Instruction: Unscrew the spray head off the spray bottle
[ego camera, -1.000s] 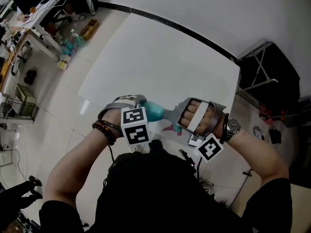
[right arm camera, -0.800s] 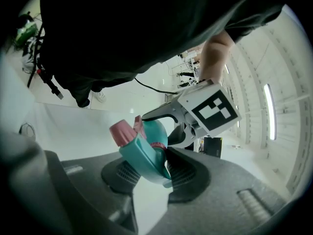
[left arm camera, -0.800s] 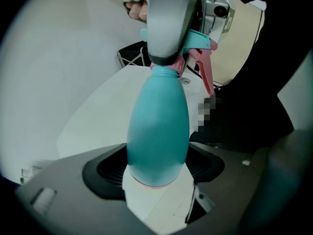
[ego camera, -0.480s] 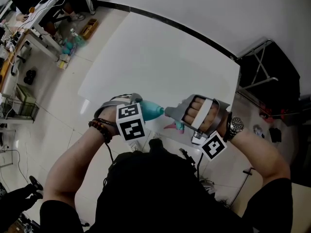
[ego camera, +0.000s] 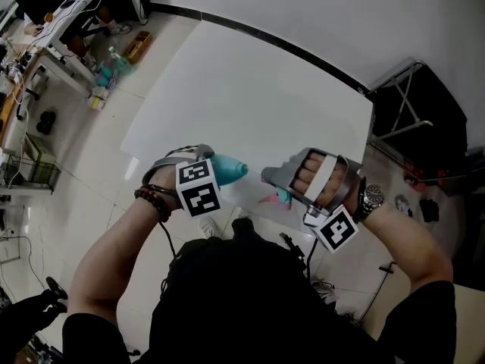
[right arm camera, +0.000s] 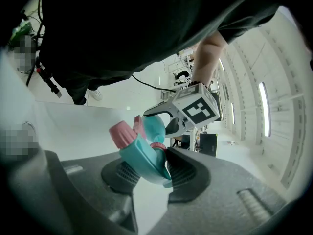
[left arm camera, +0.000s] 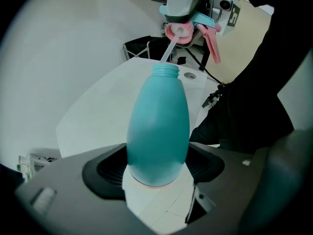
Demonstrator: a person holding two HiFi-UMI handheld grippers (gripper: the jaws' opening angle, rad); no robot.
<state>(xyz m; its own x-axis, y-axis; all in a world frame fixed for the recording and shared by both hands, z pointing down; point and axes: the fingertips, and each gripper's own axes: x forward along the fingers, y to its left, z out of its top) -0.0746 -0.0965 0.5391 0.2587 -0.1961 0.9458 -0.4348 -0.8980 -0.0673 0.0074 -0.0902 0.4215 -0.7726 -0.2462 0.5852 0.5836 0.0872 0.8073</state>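
1. Pinching the teal spray bottle (left arm camera: 158, 131) at its wide base, the left gripper (left arm camera: 156, 169) has its jaws spread far, with both pads pressed on the bottle's sides
2. Right gripper (right arm camera: 145, 173): jaws partly closed and clamped on the teal body of the spray head (right arm camera: 143, 155); a pink ribbed cap juts from it, up and left in the right gripper view
3. Spray head is off the bottle's neck and apart from it; a thin dip tube (left arm camera: 169, 48) runs from the pink collar (left arm camera: 177, 33) down towards the open mouth
4. Both parts are held in the air over the near edge of the white table (ego camera: 250, 89), the bottle's neck towards the right gripper
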